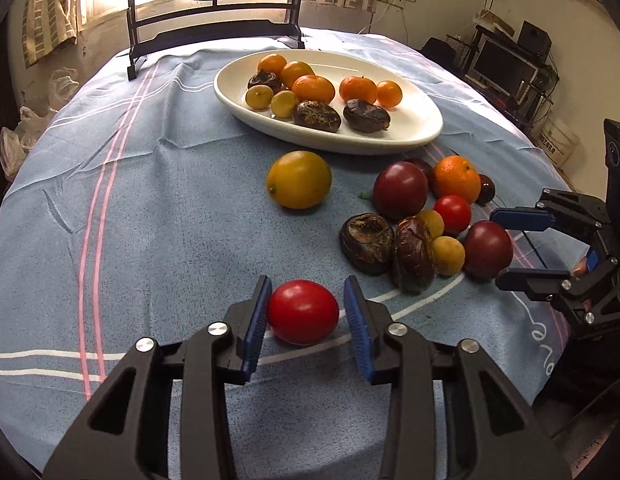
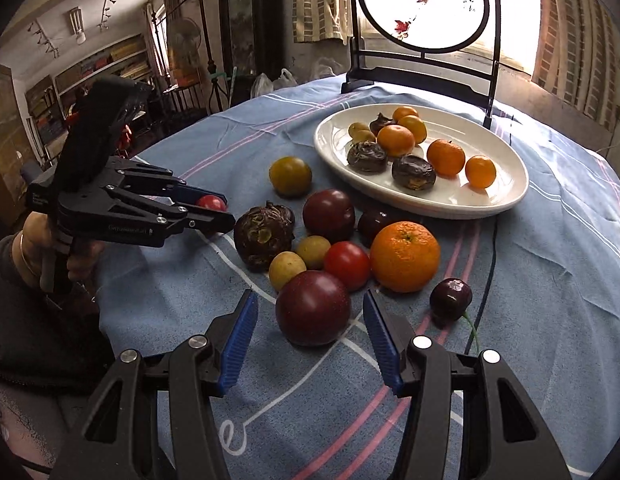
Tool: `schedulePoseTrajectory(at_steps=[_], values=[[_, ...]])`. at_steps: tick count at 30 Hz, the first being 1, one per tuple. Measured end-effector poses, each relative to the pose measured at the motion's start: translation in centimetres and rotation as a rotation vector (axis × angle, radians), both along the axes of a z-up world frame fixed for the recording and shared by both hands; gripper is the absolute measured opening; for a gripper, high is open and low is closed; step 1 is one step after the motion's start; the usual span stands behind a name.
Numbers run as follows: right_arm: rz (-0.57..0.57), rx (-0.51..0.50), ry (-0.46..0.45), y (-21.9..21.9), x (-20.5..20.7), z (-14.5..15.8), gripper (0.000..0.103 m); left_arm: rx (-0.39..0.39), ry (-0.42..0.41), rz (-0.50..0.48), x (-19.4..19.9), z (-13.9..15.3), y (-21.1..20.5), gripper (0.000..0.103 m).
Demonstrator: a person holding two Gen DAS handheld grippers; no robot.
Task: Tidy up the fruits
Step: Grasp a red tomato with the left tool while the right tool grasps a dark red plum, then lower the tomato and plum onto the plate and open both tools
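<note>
Resting on the blue striped tablecloth [image 1: 158, 208], a red tomato [image 1: 302, 311] sits between the blue pads of the left gripper [image 1: 306, 316]. The pad on the left of the view seems to touch the tomato's skin, while a narrow gap shows at the other pad, so the jaws are parted around it rather than pinching it. In the right wrist view the same tomato peeks out red between those jaws.

The right gripper [image 2: 310, 332] has its jaws spread wide around a dark purple plum [image 2: 313, 307], which lies on the cloth clear of both pads.

Just behind that plum sits a loose cluster: a second plum [image 2: 329, 216], a smaller red tomato [image 2: 347, 265], a large orange [image 2: 405, 256], two small yellow-green fruits [image 2: 286, 270], a wrinkled dark fruit [image 2: 264, 235] and a cherry [image 2: 450, 299] off to the side. A yellow lemon [image 1: 299, 179] lies apart, nearer the plate.

The white oval plate [image 1: 421, 128] stands farther back, holding small oranges, yellowish fruits and dark wrinkled ones. Behind it stands a black framed round screen [image 2: 423, 4].
</note>
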State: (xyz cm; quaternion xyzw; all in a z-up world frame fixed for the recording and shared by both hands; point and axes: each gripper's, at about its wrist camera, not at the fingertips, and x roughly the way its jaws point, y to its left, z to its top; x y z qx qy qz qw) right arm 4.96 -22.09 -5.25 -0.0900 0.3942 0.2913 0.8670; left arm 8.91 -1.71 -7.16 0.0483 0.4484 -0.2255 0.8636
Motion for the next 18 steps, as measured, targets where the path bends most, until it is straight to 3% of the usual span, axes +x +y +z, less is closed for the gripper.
schedulePoseTrajectory(at_steps=[3, 6, 7, 8, 9, 10, 12, 18], values=[[0.0, 0.006, 0.006, -0.1, 0.0, 0.0, 0.055, 0.006, -0.008, 0.001, -0.2, -0.1, 0.0, 0.049], [-0.002, 0.01, 0.018, -0.1, 0.1, -0.2, 0.054, -0.011, -0.001, 0.009, -0.5, -0.2, 0.5, 0.049], [0.001, 0.013, 0.022, 0.0, 0.2, -0.3, 0.048, -0.01, -0.004, 0.01, -0.6, -0.2, 0.6, 0.049], [-0.006, 0.009, 0.027, -0.1, 0.4, -0.4, 0.044, 0.002, -0.015, 0.016, -0.7, -0.2, 0.5, 0.044], [-0.012, 0.018, 0.032, -0.2, 0.5, -0.3, 0.04, 0.015, -0.027, 0.029, -0.8, -0.2, 0.5, 0.033], [-0.016, 0.028, 0.036, -0.3, 0.5, -0.3, 0.039, 0.005, -0.026, 0.036, -0.9, -0.2, 0.7, 0.031], [-0.034, 0.044, 0.026, -0.7, 0.4, -0.1, 0.039, -0.027, -0.018, 0.048, -1.1, 0.2, 1.1, 0.031], [-0.104, 0.191, -0.013, -4.3, 0.1, 2.3, 0.039, -0.053, -0.102, 0.045, -2.6, 3.5, 1.6, 0.031]])
